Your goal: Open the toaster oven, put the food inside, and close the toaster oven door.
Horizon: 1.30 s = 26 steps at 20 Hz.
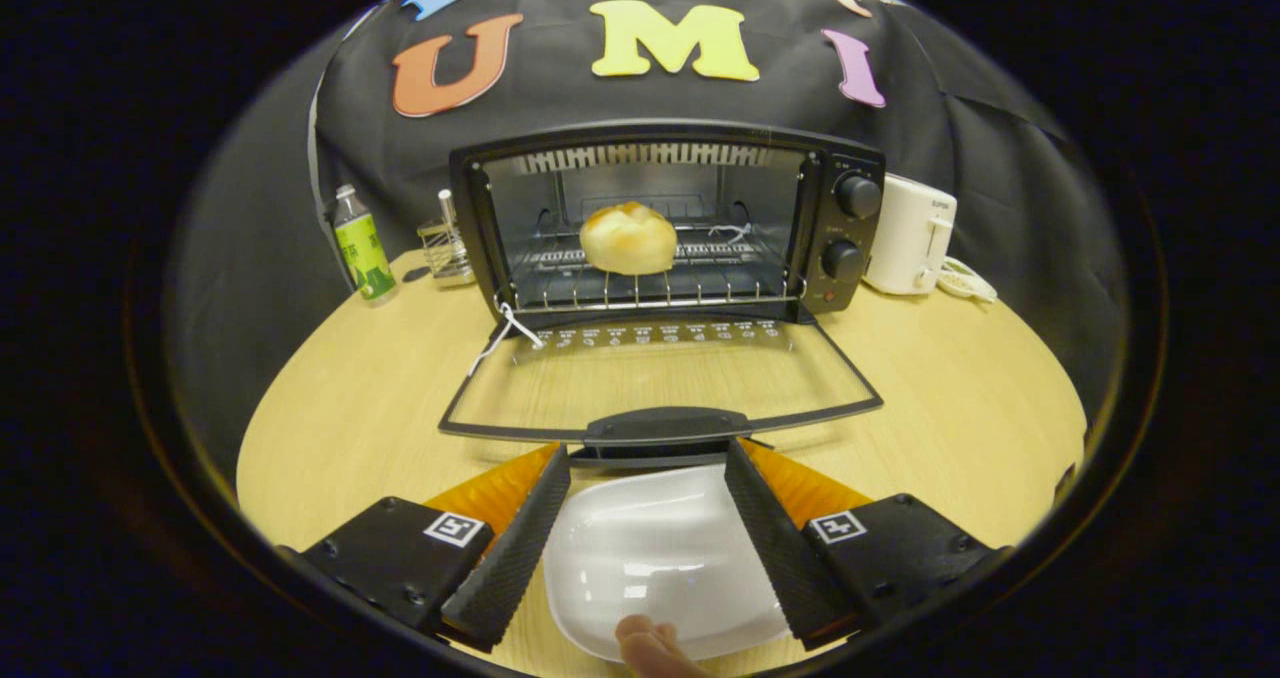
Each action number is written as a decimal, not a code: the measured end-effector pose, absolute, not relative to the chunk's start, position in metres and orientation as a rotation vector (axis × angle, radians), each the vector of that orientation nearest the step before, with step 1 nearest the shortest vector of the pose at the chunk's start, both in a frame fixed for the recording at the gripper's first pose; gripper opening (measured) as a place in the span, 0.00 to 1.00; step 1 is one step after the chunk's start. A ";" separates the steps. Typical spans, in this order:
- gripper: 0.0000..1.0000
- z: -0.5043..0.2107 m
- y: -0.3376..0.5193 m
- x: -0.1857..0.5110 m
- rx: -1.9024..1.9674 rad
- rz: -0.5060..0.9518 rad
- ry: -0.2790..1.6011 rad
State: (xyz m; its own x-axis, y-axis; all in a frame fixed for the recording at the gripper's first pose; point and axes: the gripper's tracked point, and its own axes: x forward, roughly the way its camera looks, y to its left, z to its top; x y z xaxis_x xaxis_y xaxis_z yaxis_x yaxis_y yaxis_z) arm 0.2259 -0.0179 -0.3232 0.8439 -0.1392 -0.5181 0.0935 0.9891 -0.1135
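Note:
A black toaster oven (840, 228) stands at the back of the round wooden table with its glass door (660, 383) folded down flat toward me. A round bread roll (628, 238) rests on the wire rack (650, 283) inside the oven. My gripper (648, 453) is open, its fingertips just short of the door's black handle (668, 426) and touching nothing. Under and between the fingers lies an empty white dish (655, 558). A fingertip of a person (650, 646) rests on the dish's near rim.
A green-labelled bottle (360, 243) and a small wire holder (445, 243) stand left of the oven. To its right sit a white appliance (908, 233) and a coiled white cord (965, 280). A white string (505, 333) hangs at the door's left hinge.

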 end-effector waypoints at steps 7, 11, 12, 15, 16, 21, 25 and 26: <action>1.00 -0.318 -0.016 0.226 -0.064 -0.130 0.629; 1.00 -0.294 -0.010 0.229 -0.081 -0.121 0.543; 1.00 -0.283 -0.008 0.232 -0.093 -0.118 0.507; 1.00 -0.259 -0.005 0.239 -0.118 -0.134 0.446; 1.00 -0.252 -0.003 0.242 -0.130 -0.136 0.428; 1.00 -0.204 -0.003 0.267 -0.172 -0.122 0.251; 1.00 -0.185 -0.011 0.264 -0.150 -0.134 0.175; 1.00 -0.182 -0.013 0.261 -0.155 -0.136 0.167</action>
